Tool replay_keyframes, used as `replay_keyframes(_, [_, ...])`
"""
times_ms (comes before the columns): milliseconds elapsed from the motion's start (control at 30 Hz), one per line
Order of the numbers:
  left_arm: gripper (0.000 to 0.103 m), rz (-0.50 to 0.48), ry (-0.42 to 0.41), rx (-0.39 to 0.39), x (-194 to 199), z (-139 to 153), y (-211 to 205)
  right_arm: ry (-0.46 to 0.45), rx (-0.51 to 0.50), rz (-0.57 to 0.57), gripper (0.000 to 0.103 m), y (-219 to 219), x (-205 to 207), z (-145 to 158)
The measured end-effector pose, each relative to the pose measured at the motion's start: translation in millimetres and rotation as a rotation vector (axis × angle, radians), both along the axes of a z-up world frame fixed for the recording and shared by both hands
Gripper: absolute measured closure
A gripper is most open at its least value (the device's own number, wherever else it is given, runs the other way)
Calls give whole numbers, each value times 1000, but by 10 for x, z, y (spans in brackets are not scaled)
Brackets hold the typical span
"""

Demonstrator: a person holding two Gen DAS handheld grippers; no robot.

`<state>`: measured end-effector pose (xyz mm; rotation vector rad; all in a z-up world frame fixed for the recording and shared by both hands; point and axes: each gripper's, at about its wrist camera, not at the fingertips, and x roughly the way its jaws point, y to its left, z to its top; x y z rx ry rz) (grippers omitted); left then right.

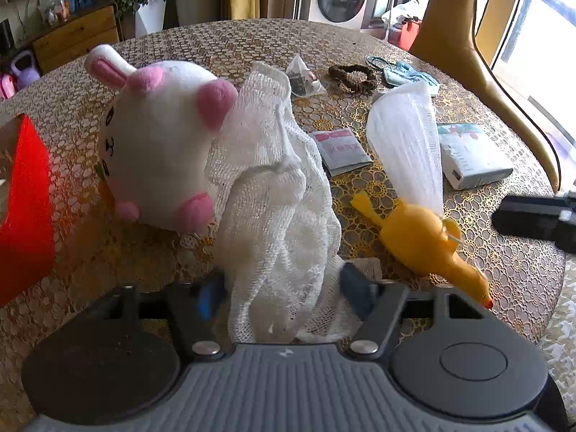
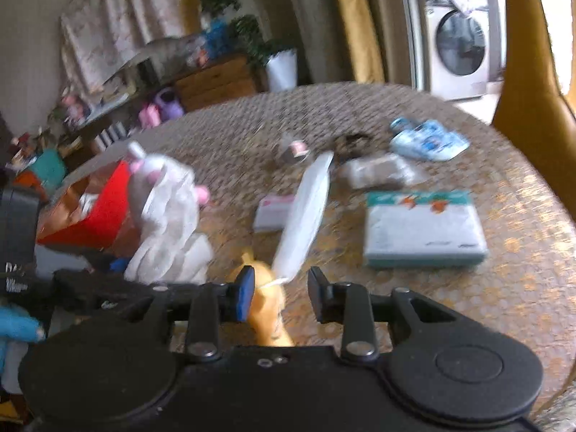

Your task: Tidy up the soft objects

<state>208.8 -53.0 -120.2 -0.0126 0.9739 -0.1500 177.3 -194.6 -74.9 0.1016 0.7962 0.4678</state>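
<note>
A white gauze cloth (image 1: pixel 277 194) drapes from the white and pink plush bunny (image 1: pixel 158 151) down between the fingers of my left gripper (image 1: pixel 284 289). The jaws stand wide and the cloth fills the gap, brushing both pads. A yellow rubber chicken (image 1: pixel 421 241) lies to the right with a white mesh bag (image 1: pixel 406 144) resting on it. My right gripper (image 2: pixel 281 298) hovers over the chicken (image 2: pixel 270 320), open. Table shows between the chicken and the right pad. The red box (image 1: pixel 25 208) stands left of the bunny.
On the round lace-covered table (image 1: pixel 216 46) lie a tissue pack (image 1: pixel 471 158), a sachet (image 1: pixel 342 151), a tea bag (image 1: pixel 302 79), a brown scrunchie (image 1: pixel 352 75) and a blue face mask (image 1: pixel 403 75). A yellow chair (image 1: pixel 468 36) stands at the far right.
</note>
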Motion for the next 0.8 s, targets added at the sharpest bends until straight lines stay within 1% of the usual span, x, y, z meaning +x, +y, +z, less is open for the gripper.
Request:
replay_keyframes(100, [47,-5,2,-5,-15,-17,12,20,-38,51,70,147,-50,-87])
replay_keyframes(233, [58,-20,-10,-2,-31,-23,22,32,-58,95,67,183,-170,-167])
replay_keyframes(367, [69,-18,-19,-9,-30,-21,37,-5,-67,95,65,151,-208,-63])
replay_keyframes(433, [75,-16,-20,-22,-27,-17,46,-18,-65,101,64,167,-158,7])
replay_keyframes(533, [82,-19,-25,-22,-42,-9,45,-32,-90,135,62,285,-66,47])
replay_keyframes(667, [82,-18,-27,-30,-64,-4,58,-14,-132,181,62,490,170,-16])
replay_keyframes(800, [83,-16,-26,-44,-66,-4,87,-6,-222,202,62,671,398,-147])
